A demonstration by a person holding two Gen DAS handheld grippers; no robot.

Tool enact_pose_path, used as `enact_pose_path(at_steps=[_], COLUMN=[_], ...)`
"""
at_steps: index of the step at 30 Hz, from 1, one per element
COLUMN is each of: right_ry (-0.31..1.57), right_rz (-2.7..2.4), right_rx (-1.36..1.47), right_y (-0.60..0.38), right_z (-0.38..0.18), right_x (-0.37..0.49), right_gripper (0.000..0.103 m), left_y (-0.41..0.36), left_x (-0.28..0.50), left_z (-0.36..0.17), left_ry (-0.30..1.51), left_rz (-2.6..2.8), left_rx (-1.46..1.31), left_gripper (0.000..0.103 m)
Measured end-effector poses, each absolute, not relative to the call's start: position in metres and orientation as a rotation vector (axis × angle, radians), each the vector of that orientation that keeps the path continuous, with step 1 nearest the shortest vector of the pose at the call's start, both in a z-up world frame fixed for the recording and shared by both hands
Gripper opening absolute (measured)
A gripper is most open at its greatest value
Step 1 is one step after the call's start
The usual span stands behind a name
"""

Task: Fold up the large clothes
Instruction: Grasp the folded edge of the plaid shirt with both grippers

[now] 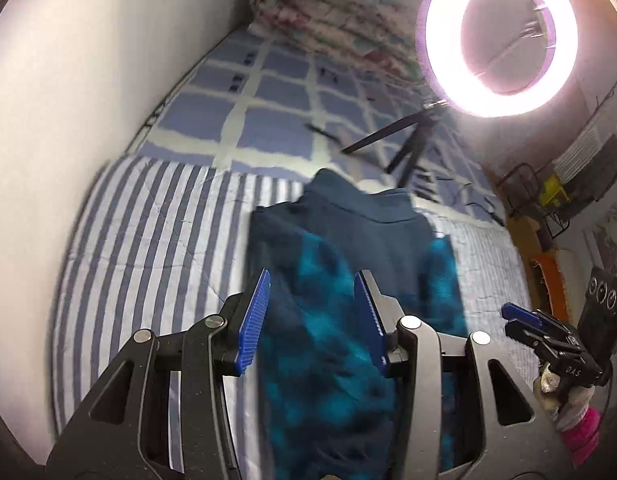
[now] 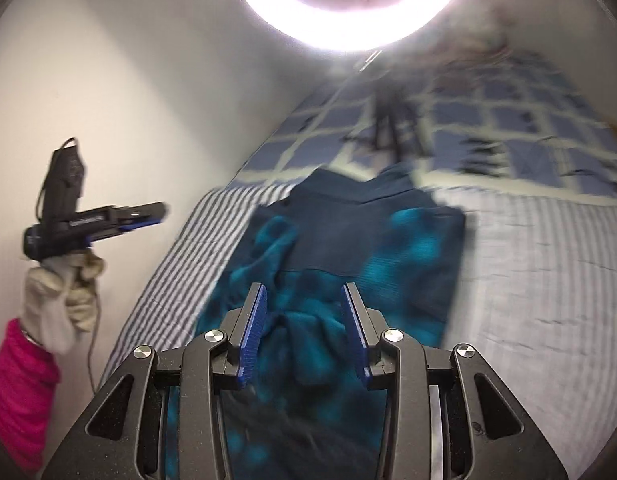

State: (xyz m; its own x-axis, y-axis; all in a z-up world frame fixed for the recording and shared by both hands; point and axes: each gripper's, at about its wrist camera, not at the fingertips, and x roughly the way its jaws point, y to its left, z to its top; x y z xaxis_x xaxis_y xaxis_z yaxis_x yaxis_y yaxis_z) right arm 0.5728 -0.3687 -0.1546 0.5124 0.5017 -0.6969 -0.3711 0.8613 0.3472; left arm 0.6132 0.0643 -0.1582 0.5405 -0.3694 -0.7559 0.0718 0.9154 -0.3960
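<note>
The teal garment (image 1: 348,280) lies lengthwise down the centre of the left wrist view on the striped quilt (image 1: 148,240), sides seemingly turned in to a narrow strip with the collar at the far end, so I judge the crosswise folds remain. Both tongs hang above it empty: the left gripper (image 1: 312,320) and the right gripper (image 2: 302,332) each stand partly spread, pads touching nothing. At upper right, the ring light (image 1: 496,36) and its tripod (image 1: 408,148) stand just beyond the collar, crowding that end.
</note>
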Motion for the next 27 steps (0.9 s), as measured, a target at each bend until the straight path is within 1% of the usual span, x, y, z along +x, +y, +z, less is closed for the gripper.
enact_pose_path(at_steps=[6,11,12,14,16,19,21,24,26,27], right_ry=[1.000,1.081,1.086,1.094,1.039,0.975,1.002,1.121,1.114,1.073], right_rz=[0.581,0.583,0.603,0.658,0.619,0.566,0.537,0.539,0.547,0.569], right_rx=[0.138,0.207,0.206,0.184,0.098,0.143,0.113,0.097,0.098,0.110], right_y=[-0.296,-0.273,-0.269,-0.259,-0.258,-0.282,-0.286,-0.281,-0.288,-0.296], right_z=[-0.216,-0.255,-0.258,-0.260,-0.249,-0.232,-0.238,-0.259,-0.250,-0.236], right_x=[0.639,0.671,0.671,0.671,0.659,0.650,0.652,0.656,0.652,0.647], right_gripper=[0.037,0.037,0.030,0.005,0.004,0.004,0.004,0.008,0.008,0.008], left_y=[0.081,0.085,0.086,0.088,0.088,0.081,0.071,0.057,0.046,0.041], left_x=[0.644,0.656,0.657,0.662,0.668,0.673,0.682,0.695,0.701,0.703], left_z=[-0.224,-0.246,-0.248,-0.251,-0.253,-0.255,-0.263,-0.274,-0.277,-0.277], left_ry=[1.009,1.011,1.007,1.001,0.999,0.995,1.011,1.037,1.046,1.039], left_rz=[-0.282,-0.295,-0.296,-0.303,-0.318,-0.322,-0.319,-0.293,-0.272,-0.266], left_rx=[-0.417,-0.454,-0.460,-0.492,-0.520,-0.502,-0.496,-0.485,-0.429,-0.400], left_gripper=[0.045,0.045,0.045,0.045,0.046,0.046,0.046,0.046,0.045,0.045])
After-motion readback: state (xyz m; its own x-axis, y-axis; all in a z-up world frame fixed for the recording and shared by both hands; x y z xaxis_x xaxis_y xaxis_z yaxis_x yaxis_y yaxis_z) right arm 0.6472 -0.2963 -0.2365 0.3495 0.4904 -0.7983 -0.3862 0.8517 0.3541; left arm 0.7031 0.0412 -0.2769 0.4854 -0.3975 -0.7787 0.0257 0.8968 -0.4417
